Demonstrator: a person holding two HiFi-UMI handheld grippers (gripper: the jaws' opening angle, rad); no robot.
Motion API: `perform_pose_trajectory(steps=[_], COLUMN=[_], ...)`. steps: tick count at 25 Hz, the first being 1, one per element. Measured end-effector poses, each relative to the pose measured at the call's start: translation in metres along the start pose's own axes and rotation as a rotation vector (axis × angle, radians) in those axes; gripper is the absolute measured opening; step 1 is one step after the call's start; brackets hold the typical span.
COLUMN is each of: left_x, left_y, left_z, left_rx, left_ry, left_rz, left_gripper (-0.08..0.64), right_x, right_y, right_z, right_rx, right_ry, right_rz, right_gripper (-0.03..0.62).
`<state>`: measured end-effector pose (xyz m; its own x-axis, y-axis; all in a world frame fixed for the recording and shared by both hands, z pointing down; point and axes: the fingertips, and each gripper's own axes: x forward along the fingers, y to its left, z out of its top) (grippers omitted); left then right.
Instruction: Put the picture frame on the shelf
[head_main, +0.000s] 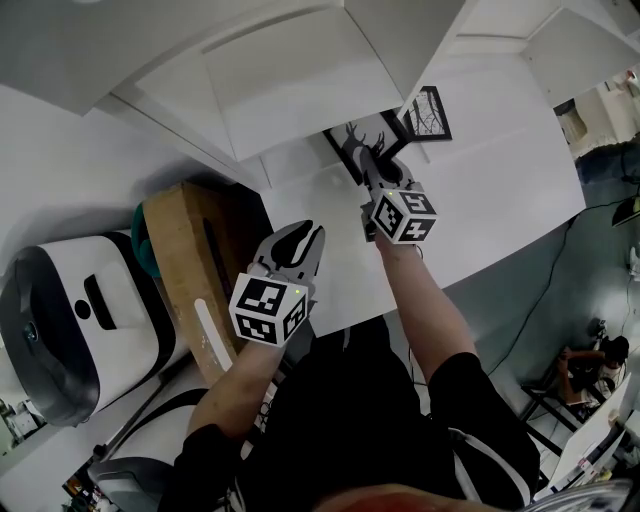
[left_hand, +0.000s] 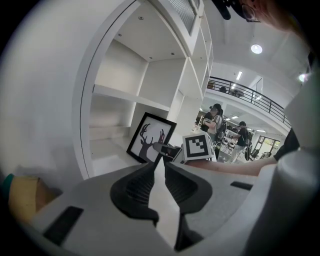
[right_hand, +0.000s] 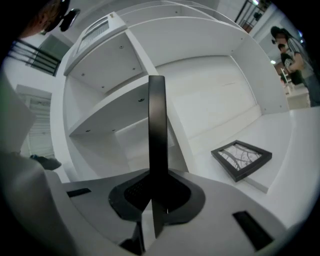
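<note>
Right hand-held gripper (right_hand: 154, 194) tight on upright picture frame (right_hand: 156, 120), at shelf (right_hand: 112, 119).

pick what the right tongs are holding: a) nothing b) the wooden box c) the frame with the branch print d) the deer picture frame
D: in the right gripper view the right tongs are clamped on the black edge of the deer picture frame, which stands upright between them. The branch print frame lies apart on the shelf.
</note>
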<state>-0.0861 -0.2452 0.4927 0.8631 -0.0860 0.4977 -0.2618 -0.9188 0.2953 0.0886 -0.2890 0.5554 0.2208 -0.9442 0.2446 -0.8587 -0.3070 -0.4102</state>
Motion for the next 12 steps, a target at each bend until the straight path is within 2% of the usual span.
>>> perform_pose_trajectory(steps=[3, 7, 12], left_x=[0.007, 0.023, 0.040], left_y=[0.006, 0.019, 0.020], left_z=[0.000, 0.002, 0.007], left_rx=[-0.001, 0.023, 0.007], left_ry=[0.001, -0.001, -0.020], left_rz=[0.007, 0.017, 0.000], left_gripper=[0.072, 0.072, 0.072], right_x=[0.005, 0.011, 0.019], right_y=[-0.002, -0.002, -0.003], right_z=[0.001, 0.001, 0.003], right_rx=[-0.051, -0.045, -0.022], right_ry=[-0.020, -0.025, -0.008], right_rz=[-0.041, -0.058, -0.048], right_gripper=[0.041, 0.041, 0.062])
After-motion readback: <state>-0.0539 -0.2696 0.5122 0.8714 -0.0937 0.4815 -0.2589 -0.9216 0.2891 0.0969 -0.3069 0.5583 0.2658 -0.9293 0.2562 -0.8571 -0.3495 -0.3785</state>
